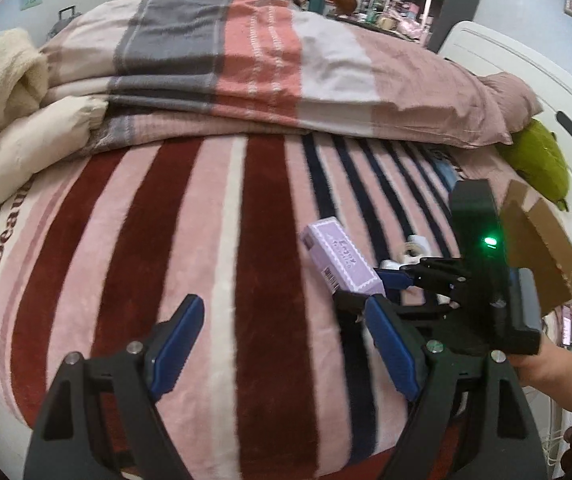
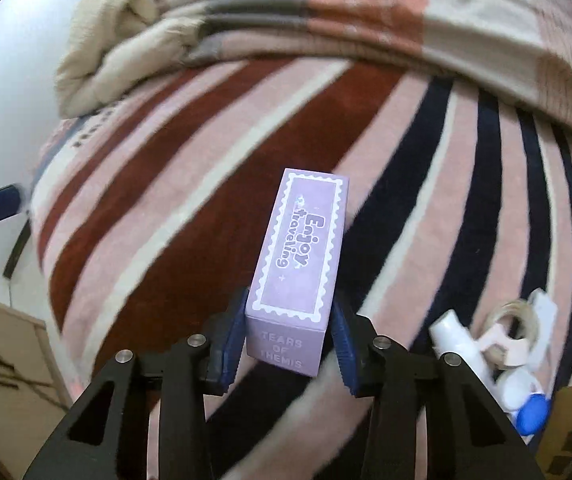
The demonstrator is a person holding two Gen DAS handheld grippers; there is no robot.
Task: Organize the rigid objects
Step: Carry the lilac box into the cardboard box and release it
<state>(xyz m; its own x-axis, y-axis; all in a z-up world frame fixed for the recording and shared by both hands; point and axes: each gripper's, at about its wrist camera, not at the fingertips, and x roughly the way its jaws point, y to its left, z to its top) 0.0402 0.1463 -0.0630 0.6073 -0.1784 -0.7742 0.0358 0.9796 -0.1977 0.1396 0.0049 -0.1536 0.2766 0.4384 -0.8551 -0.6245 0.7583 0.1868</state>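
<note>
My right gripper (image 2: 289, 330) is shut on a long purple box (image 2: 298, 256) printed "Enjoy traveling" and holds it above the striped blanket (image 2: 190, 184). The same box (image 1: 340, 258) shows in the left wrist view, held in the right gripper (image 1: 370, 286) at the right. My left gripper (image 1: 282, 344) is open and empty over the blanket (image 1: 214, 220). A white bottle (image 2: 462, 344), a tape roll (image 2: 516, 320) and a blue cap (image 2: 532, 414) lie on the blanket at the lower right of the right wrist view.
A folded pink and grey quilt (image 1: 246, 60) lies across the back of the bed. A cream blanket (image 1: 2, 80) is bunched at the left. A cardboard box (image 1: 542, 248) and a green plush toy (image 1: 538, 160) sit at the right by the white headboard (image 1: 526, 80).
</note>
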